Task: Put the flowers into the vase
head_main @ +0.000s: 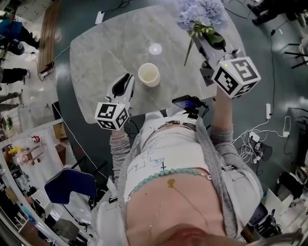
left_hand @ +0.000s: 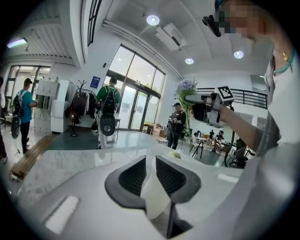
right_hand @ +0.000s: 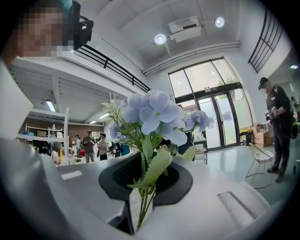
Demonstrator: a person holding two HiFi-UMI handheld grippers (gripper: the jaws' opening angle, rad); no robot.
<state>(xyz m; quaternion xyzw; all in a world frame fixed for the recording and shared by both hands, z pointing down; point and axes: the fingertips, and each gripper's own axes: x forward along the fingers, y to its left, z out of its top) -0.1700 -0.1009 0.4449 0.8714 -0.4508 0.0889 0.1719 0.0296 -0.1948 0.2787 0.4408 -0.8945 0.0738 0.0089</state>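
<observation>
Flowers [right_hand: 152, 115] | right gripper [right_hand: 143, 180] clamps stems (upright) | left gripper [head_main: 127, 82] parted near vase [head_main: 148, 74]

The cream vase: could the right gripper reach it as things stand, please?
Probably yes: only bare grey marble table lies between the right gripper, holding blue flowers, and the round cream vase.

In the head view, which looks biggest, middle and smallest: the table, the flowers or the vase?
1. table, by far
2. flowers, though they are held up nearer the camera, so less sure
3. vase, smallest
</observation>
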